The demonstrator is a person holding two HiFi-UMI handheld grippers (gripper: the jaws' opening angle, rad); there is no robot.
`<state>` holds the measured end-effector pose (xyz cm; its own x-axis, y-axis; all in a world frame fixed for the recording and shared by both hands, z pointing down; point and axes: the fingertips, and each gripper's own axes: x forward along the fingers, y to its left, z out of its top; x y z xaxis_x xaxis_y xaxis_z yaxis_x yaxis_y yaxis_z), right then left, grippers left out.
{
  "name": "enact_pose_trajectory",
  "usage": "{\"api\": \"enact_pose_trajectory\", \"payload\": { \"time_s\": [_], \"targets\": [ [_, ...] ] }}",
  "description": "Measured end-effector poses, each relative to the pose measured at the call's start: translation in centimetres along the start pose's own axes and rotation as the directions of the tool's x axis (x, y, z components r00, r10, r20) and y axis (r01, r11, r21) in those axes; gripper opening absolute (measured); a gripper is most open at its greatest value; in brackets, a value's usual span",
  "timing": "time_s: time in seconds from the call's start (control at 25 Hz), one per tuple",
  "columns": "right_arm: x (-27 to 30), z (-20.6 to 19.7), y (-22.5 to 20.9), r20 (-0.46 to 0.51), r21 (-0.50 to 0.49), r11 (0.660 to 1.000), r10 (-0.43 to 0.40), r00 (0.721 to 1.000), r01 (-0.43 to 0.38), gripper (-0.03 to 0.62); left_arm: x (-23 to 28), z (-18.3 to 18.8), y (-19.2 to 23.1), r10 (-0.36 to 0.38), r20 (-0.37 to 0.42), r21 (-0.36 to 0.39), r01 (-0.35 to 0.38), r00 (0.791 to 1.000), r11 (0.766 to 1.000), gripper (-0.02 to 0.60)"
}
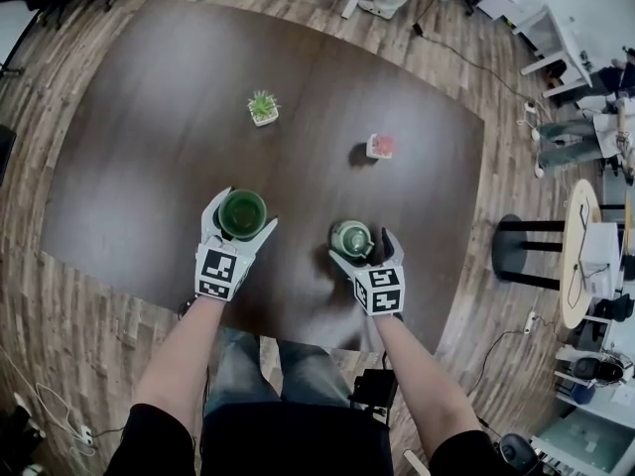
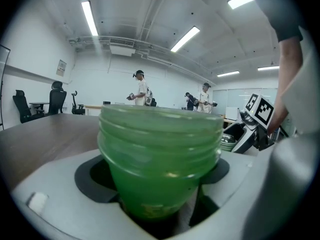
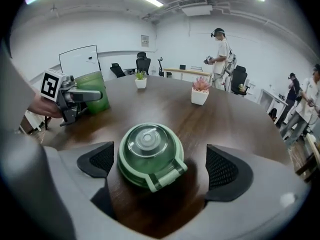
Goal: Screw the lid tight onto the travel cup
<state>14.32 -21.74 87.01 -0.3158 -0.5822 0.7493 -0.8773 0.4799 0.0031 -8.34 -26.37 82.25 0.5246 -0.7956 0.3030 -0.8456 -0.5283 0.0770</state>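
The green translucent travel cup [image 1: 242, 213] stands upright and lidless on the dark round table [image 1: 139, 167], near its front edge. My left gripper [image 1: 241, 212] is shut on the cup, which fills the left gripper view [image 2: 160, 154] with its base wedged between the dark pads [image 2: 92, 179]. To the right, the green lid with a clear dome [image 1: 351, 238] lies flat on the table. My right gripper [image 1: 360, 245] is open around it. In the right gripper view the lid [image 3: 150, 155] sits apart from both pads [image 3: 227, 171], and the left gripper with the cup [image 3: 92, 99] shows at the far left.
A small green plant in a white pot [image 1: 263, 107] and a pink plant in a white pot [image 1: 380, 146] stand farther back on the table. A black stool [image 1: 516, 251] and a round side table [image 1: 585, 256] are off to the right. People stand in the room beyond.
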Motion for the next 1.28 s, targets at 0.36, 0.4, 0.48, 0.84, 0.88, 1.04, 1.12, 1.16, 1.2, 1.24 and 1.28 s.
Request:
{"api": "enact_pose_trajectory", "payload": {
  "time_s": [0.36,0.4,0.48,0.84,0.88,1.04,1.12,1.16,1.2,1.24,1.28],
  "targets": [
    [-0.2,-0.5,1.0,0.018,-0.011,0.998,0.055,0.998,-0.055,0.423,-0.4,0.6,0.0,-0.011,-0.006,0.009,0.012,1.0,1.0,0.411],
    [-0.2,-0.6,1.0,0.019,-0.013,0.998,0.056,0.998,-0.056,0.423,-0.3,0.5,0.0,-0.013,-0.006,0.01,0.013,1.0,1.0,0.411],
    [0.1,-0.9,0.9,0.019,-0.017,0.998,0.058,0.998,-0.057,0.422,-0.1,0.0,-0.1,-0.014,-0.006,0.009,0.015,1.0,1.0,0.411],
    [-4.6,5.4,1.2,0.141,-0.069,0.992,0.116,0.983,-0.107,0.422,-0.5,2.9,-1.5,-0.088,-0.013,0.071,0.088,0.996,0.994,0.419],
    [-5.8,7.1,1.2,0.165,-0.087,0.989,0.133,0.977,-0.12,0.422,-0.6,3.7,-1.9,-0.106,-0.018,0.084,0.107,0.994,0.991,0.419],
    [-11.3,14.1,1.5,0.205,-0.155,0.971,0.215,0.955,-0.185,0.422,-1.4,7.7,-4.0,-0.182,-0.038,0.111,0.185,0.983,0.977,0.419],
    [-14.3,17.3,1.9,0.192,-0.17,0.958,0.263,0.945,-0.232,0.422,-2.2,10.2,-5.5,-0.225,-0.059,0.121,0.231,0.972,0.965,0.419],
    [-15.9,18.9,2.2,0.188,-0.18,0.95,0.289,0.939,-0.256,0.422,-2.8,11.5,-6.4,-0.249,-0.073,0.127,0.256,0.966,0.958,0.419],
    [-17.6,20.4,2.6,0.189,-0.195,0.941,0.314,0.931,-0.278,0.422,-3.5,12.9,-7.3,-0.272,-0.086,0.137,0.282,0.958,0.95,0.419],
    [-19.3,21.9,3.1,0.191,-0.217,0.93,0.338,0.922,-0.296,0.422,-4.2,14.3,-8.3,-0.295,-0.097,0.149,0.307,0.951,0.94,0.42],
    [-21.0,23.3,3.7,0.192,-0.247,0.918,0.361,0.912,-0.311,0.422,-4.9,15.7,-9.2,-0.317,-0.105,0.163,0.33,0.943,0.93,0.42]
  ]
}}
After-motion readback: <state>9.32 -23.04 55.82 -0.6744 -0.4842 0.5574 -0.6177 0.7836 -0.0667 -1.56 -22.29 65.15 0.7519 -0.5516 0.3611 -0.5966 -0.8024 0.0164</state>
